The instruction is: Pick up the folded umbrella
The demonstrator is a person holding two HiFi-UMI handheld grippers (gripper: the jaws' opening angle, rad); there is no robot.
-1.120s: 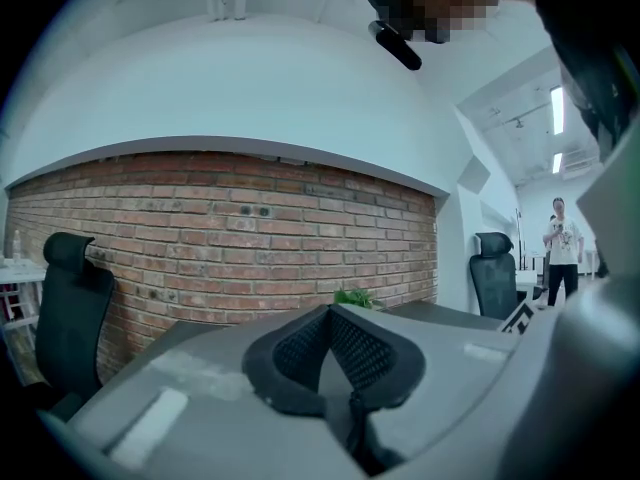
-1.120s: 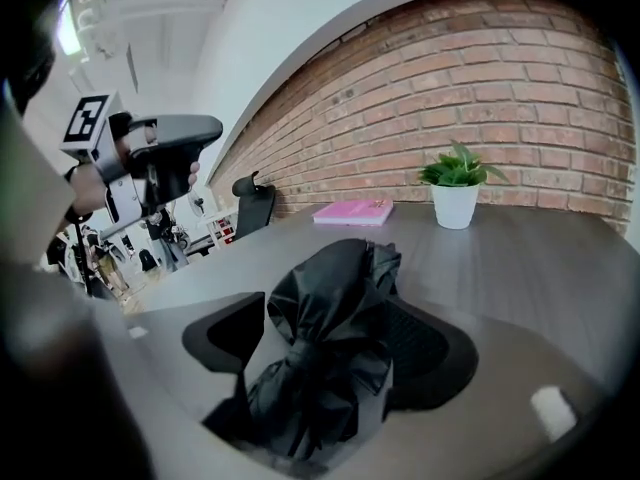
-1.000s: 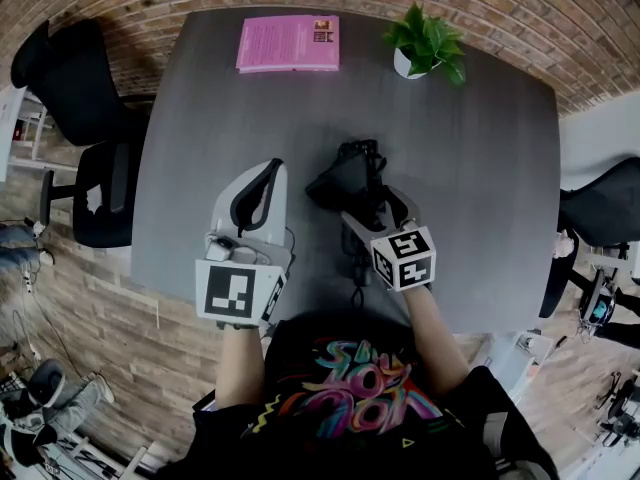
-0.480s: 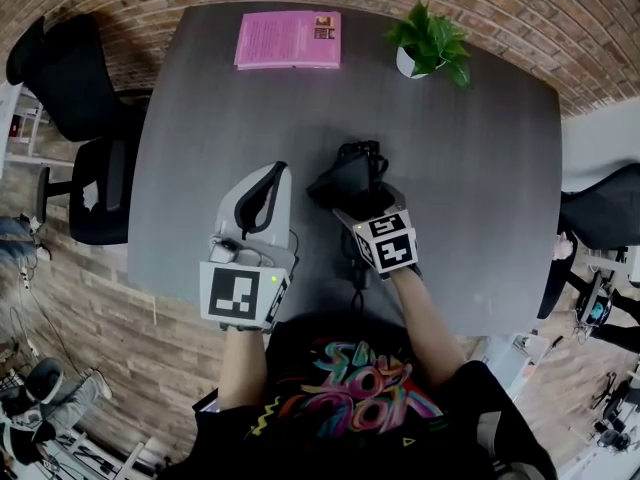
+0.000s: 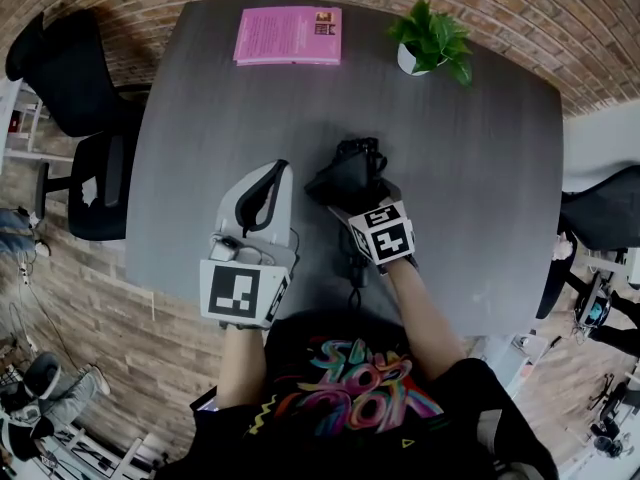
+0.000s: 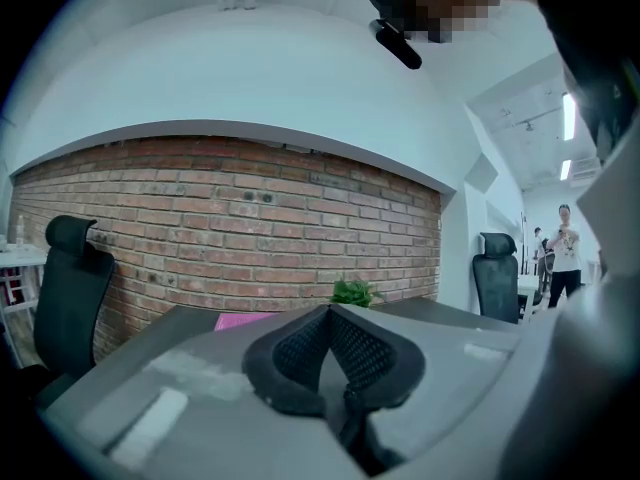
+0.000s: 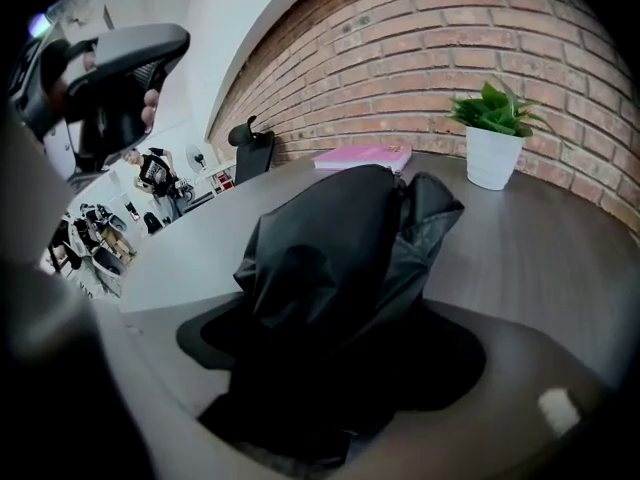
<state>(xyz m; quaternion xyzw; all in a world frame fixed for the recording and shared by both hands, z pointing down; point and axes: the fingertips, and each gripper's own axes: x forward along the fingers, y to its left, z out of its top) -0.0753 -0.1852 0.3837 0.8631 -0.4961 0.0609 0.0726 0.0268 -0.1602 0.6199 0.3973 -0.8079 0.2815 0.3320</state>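
The folded black umbrella [image 5: 350, 173] lies in a crumpled bundle near the middle of the grey table [image 5: 480, 168], with its handle end trailing toward the near edge. My right gripper [image 5: 357, 204] tilts down over it. In the right gripper view the umbrella [image 7: 340, 248] fills the space between the jaws of the right gripper [image 7: 340, 368], which are opening wide; the pads do not visibly press on the fabric. My left gripper [image 5: 277, 166] hovers to the left of the umbrella, apart from it. The tips of the left gripper [image 6: 328, 310] meet with nothing between them.
A pink book [image 5: 288, 36] lies at the table's far edge, and a potted plant [image 5: 428, 43] stands at the far right. Black office chairs stand to the left [image 5: 70, 88] and to the right [image 5: 600, 213] of the table. A brick wall runs behind it.
My right gripper has sunk and tipped down steeper onto the umbrella, its marker cube sliding closer to the bundle. The left gripper and the umbrella have stayed put.
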